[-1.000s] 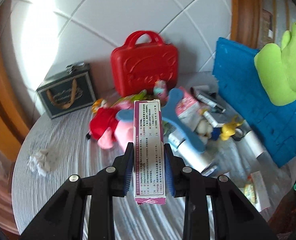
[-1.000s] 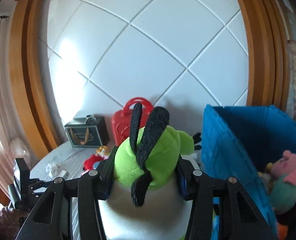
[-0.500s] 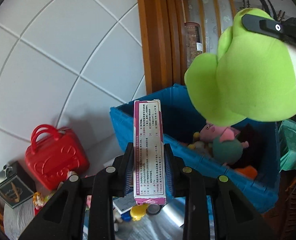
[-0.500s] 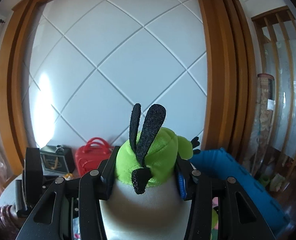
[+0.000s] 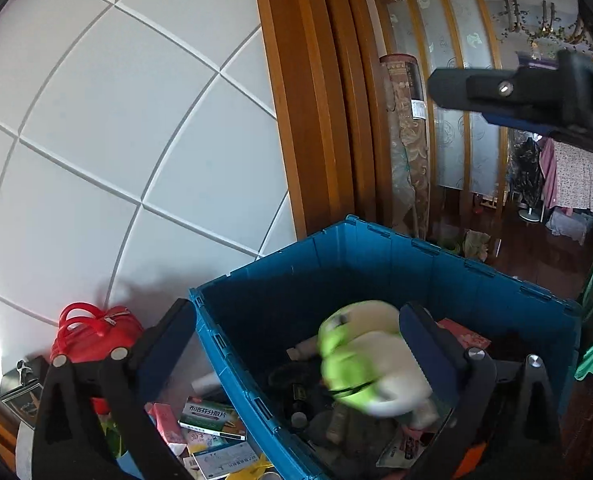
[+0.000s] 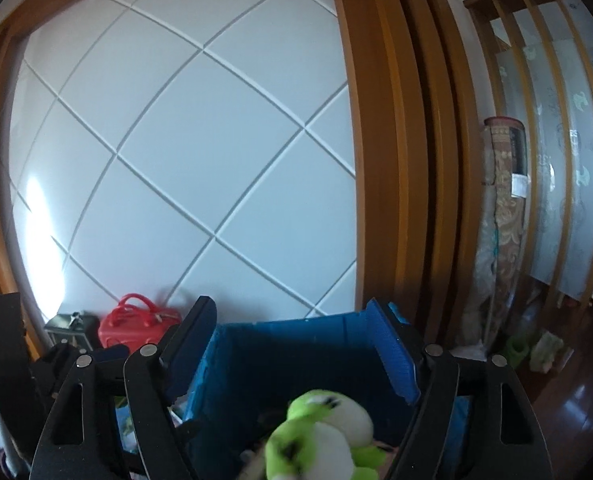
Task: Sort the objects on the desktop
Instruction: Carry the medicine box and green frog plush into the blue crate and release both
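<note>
1. My left gripper (image 5: 296, 344) has its jaws spread wide with nothing between them; it hangs over the near left corner of the blue bin (image 5: 376, 248).
2. My right gripper (image 6: 296, 344) is spread just as wide and grips nothing, poised above the same bin (image 6: 280, 344).
3. The green and white plush frog (image 5: 360, 364) shows blurred inside the bin, over dark clutter; I cannot tell whether it touches the pile. From the right wrist it (image 6: 320, 436) sits low between the fingers, clear of both pads.
4. Left of the bin, on the table, lie small printed boxes (image 5: 212, 420).
5. Farther back, a red case (image 5: 96, 336) stands against the white tiled wall (image 5: 136, 120).
</note>
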The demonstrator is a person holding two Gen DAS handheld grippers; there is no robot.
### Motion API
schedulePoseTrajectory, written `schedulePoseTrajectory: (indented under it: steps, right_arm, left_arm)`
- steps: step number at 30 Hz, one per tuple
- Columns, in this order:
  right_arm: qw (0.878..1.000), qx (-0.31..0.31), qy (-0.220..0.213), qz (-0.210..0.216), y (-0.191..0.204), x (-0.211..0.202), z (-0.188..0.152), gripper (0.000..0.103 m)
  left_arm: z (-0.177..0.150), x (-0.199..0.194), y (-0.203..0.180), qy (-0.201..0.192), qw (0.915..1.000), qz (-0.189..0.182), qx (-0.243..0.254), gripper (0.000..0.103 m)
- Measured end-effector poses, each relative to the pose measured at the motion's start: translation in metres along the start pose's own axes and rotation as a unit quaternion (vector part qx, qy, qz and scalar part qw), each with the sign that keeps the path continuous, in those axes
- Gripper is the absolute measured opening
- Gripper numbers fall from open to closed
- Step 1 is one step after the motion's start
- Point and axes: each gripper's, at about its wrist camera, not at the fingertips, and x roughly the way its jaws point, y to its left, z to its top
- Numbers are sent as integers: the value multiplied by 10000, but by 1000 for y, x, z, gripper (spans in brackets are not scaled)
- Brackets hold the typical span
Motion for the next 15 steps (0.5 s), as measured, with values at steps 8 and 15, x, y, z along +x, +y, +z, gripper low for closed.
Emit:
schedulePoseTrajectory:
  steps: [8,15]
  right_arm:
    - [9958,186,-526,729,20,-67,-17,97]
    - [9930,267,-547,1016,31,-98,-57,98]
  left_arm:
    - [-25,-29,18,48,9992,364,-161,103]
    - [-69,-60,39,-7,9961,857,-233,103]
